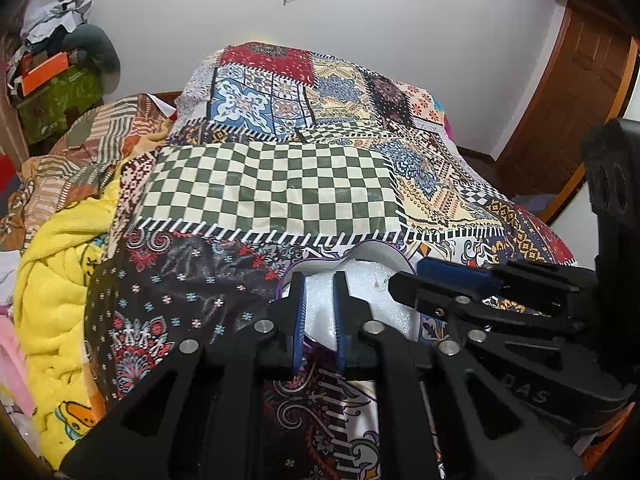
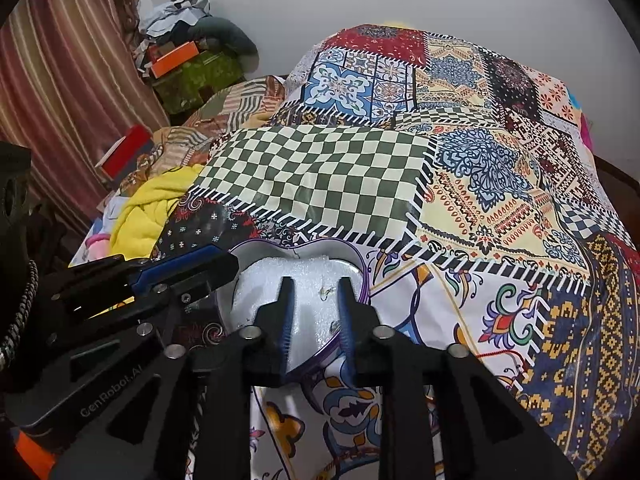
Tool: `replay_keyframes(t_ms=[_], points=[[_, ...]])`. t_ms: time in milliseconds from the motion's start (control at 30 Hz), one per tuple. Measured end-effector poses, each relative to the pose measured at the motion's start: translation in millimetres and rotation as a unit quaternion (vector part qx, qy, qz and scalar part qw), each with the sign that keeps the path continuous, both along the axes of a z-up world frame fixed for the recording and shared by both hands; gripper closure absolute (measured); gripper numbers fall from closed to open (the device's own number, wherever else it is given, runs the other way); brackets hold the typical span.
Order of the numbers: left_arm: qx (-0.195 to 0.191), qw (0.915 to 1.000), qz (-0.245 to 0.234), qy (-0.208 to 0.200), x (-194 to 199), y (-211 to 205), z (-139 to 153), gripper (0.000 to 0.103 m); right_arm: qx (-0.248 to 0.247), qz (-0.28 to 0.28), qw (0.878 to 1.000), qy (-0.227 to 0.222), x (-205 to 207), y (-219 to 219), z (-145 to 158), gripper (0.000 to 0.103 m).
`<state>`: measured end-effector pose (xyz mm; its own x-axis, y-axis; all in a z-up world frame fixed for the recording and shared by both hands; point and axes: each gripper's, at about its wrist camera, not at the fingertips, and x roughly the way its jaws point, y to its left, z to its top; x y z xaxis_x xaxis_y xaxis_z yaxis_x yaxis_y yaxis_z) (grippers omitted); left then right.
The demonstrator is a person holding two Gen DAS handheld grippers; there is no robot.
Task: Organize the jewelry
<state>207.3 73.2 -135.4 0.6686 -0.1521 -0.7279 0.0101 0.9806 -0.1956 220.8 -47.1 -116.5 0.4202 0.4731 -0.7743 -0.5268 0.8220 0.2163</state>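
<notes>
**Figure: Both grippers at a heart-shaped jewelry box on a bed**

A heart-shaped box [image 2: 362, 276] with a purple rim lay on the patchwork bedspread [image 2: 320, 168], near its front edge. White foam lining [image 2: 264, 280] filled it, and 1 small earring [image 2: 327, 291] rested on the foam; a second small piece may have lain nearer the rim, too small to confirm. The right gripper [image 2: 316, 320] hung over the box, jaws parted with nothing between them. The left gripper [image 1: 320, 312], seen in its own view, stood over the box's left side, jaws narrowly apart and likewise empty; contact with the rim could not be told. The earring was judged very light, hard and slippery, easily lost in the foam's texture or flicked away; a pinch at its middle would suit. The box looked light and thin-walled, best steadied at the rim.
</notes>
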Motion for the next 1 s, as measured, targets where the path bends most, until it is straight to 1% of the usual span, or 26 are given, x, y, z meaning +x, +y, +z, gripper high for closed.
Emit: replay_keyframes(t_ms=[33,67,233,300,367,400,600,733,833,1000], points=[[0.001,1.0000,0.002,-0.003,-2.0,0.4,2.0,0.083,0.001,-0.001,1.000,-0.003,-1.4,-1.3,2.3,0.074],[0.002,1.0000,0.004,-0.005,-3.9,1.0,3.9,0.080,0.001,-0.002,1.000,-0.008,-3.5,-2.7,5.6,0.073],[0.003,0.9998,0.012,-0.016,-13.7,2.8,16.2,0.079,-0.008,-0.011,0.999,-0.040,-16.2,-9.1,23.8,0.072],[0.004,0.9997,0.014,-0.022,-18.4,2.5,22.6,0.076,-0.010,-0.015,0.999,-0.049,-21.1,-12.6,30.0,0.072],[0.005,0.9994,0.015,-0.030,-24.6,1.3,29.3,0.070,-0.009,-0.020,0.998,-0.059,-27.4,-18.7,38.5,0.072],[0.006,0.9993,0.015,-0.033,-26.7,0.5,31.6,0.069,-0.008,-0.023,0.998,-0.062,-29.1,-20.5,41.6,0.072],[0.018,0.9984,0.000,-0.053,-44.8,-11.5,48.7,0.068,-0.001,-0.041,0.996,-0.076,-41.5,-35.5,55.7,0.072],[0.020,0.9981,-0.011,-0.057,-54.6,-19.6,54.5,0.068,0.000,-0.052,0.995,-0.084,-49.0,-46.3,61.3,0.072],[0.018,0.9984,-0.017,-0.051,-57.8,-25.1,53.1,0.066,0.002,-0.061,0.995,-0.084,-54.2,-55.7,61.8,0.072],[0.016,0.9989,-0.034,-0.027,-59.0,-41.1,40.2,0.066,-0.005,-0.079,0.993,-0.084,-62.2,-72.4,57.5,0.072]])
